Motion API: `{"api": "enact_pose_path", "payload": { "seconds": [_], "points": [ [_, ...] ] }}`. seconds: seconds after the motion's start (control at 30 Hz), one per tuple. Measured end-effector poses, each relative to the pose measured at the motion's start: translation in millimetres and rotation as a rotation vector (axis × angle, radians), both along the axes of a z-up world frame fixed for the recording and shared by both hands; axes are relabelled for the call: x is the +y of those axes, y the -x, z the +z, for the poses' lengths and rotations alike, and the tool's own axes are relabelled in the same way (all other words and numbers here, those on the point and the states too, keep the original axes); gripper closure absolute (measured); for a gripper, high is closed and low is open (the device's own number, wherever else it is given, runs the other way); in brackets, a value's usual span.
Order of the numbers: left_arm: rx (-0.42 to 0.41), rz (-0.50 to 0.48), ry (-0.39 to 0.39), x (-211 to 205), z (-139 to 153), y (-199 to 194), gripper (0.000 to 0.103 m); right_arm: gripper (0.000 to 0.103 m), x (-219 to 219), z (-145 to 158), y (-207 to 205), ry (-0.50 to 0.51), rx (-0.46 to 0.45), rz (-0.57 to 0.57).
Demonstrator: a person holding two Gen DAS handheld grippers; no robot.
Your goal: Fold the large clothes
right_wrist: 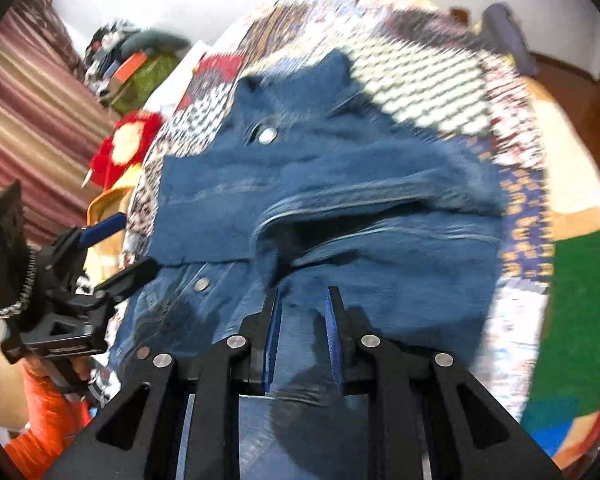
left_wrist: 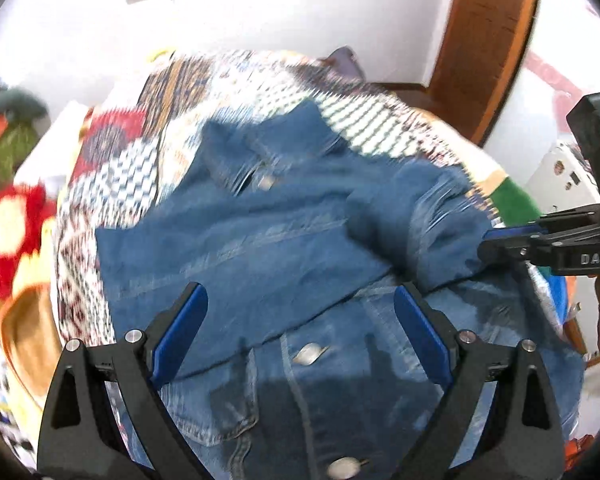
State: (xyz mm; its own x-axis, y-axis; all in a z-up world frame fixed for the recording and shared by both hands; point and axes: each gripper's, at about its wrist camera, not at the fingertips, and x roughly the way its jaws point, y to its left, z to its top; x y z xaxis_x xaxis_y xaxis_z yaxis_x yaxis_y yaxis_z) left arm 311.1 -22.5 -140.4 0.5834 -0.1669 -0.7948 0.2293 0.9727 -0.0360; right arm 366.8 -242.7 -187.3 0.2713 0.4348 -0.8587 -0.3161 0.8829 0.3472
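Patchwork quilt [left_wrist: 380, 128] covers the bed; white wall behind, wooden door frame [left_wrist: 488, 40] at 1 o'clock in my left view. Denim jacket [left_wrist: 260, 232] lies spread mid-quilt, one side folded over the front, metal buttons showing near 6 o'clock. My left gripper [left_wrist: 300, 300] hangs above it, fingers wide, nothing between them. My right gripper [right_wrist: 304, 300] sits over the jacket's near edge, fingers narrow and nearly together; frames too blurred to tell whether cloth is pinched. Red-and-cream cushion [right_wrist: 128, 148] at 9 o'clock.
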Motion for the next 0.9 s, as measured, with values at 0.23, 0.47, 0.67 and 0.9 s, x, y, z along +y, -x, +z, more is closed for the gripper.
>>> {"api": "enact_pose_path", "payload": {
  "seconds": [0.23, 0.47, 0.67, 0.9],
  "points": [
    [-0.090, -0.115, -0.062, -57.8, 29.2, -30.1, 0.004, 0.085, -68.2, 26.6, 1.0, 0.000, -0.087, -0.146],
    [0.013, -0.257, -0.092, -129.0, 2.3, -75.6, 0.004, 0.085, -119.1, 24.9, -0.8, 0.027, -0.109, -0.243],
    [0.099, -0.340, -0.299, -170.0, -63.4, -95.3, 0.004, 0.085, -142.9, -3.0, -7.1, 0.014, -0.043, -0.293],
    [0.089, -0.308, -0.227, -159.5, -62.0, -107.5, 0.010, 0.085, -143.0, -34.2, -14.3, 0.031, 0.019, -0.287]
  ]
}}
